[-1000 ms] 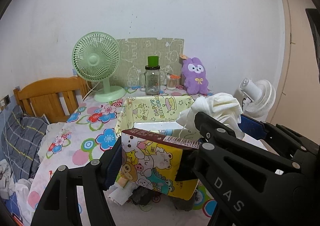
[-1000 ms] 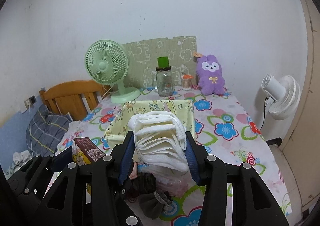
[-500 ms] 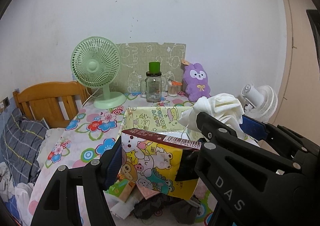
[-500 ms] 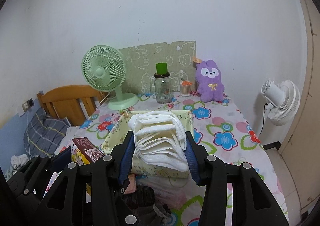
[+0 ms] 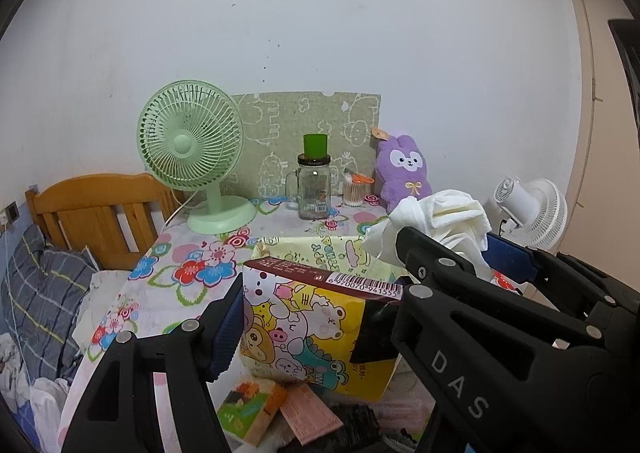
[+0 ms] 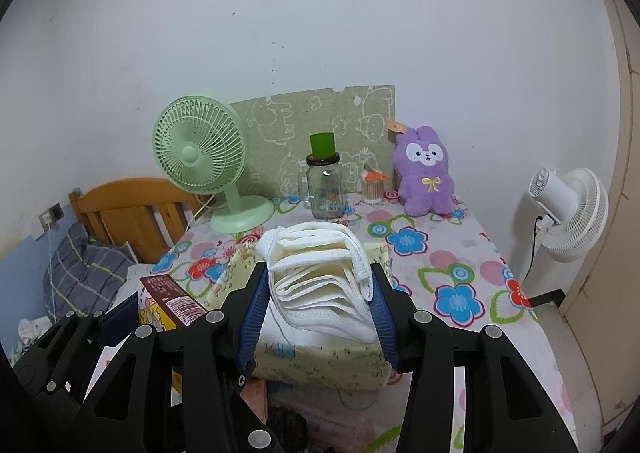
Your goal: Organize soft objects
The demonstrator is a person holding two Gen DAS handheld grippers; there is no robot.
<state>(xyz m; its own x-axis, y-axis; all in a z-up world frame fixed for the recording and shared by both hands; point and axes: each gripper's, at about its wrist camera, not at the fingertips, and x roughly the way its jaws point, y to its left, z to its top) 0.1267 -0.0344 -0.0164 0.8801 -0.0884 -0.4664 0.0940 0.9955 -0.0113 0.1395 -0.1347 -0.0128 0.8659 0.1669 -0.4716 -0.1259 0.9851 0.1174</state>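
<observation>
The left gripper point(image 5: 320, 317) is clamped on a tissue pack point(image 5: 316, 325) printed with cartoon animals, its blue pads pressing the pack's two sides, so the jaws stand about as wide as the pack and hold it up off the table point(image 5: 176, 293). The right gripper point(image 6: 320, 305) is closed on a stack of white masks point(image 6: 320, 277); the stack fills the gap between its blue pads and bulges out above them. Take the yellow fabric bin point(image 6: 320, 361) as the landmark: the masks hang just over its near edge, and the pack is in the air at its near left corner, barcode strip on top. In front of the bin, low in the left view, lie a small green and orange packet point(image 5: 252, 409), a pink card point(image 5: 312, 413) and some dark cloth point(image 5: 360, 425), partly hidden by the gripper frames. Behind the bin, at the wall, stand a green fan point(image 6: 200, 157) to the left, a glass jar point(image 6: 326, 189) with a green cup on it straight behind, a small tub of cotton swabs point(image 6: 372, 189) beside the jar, and a purple plush rabbit point(image 6: 426, 173) to the right. A white fan point(image 6: 568, 209) stands off the table, far right of the bin, and a wooden bed end point(image 6: 120, 213) with a checked pillow point(image 6: 84, 269) lies to its left.
</observation>
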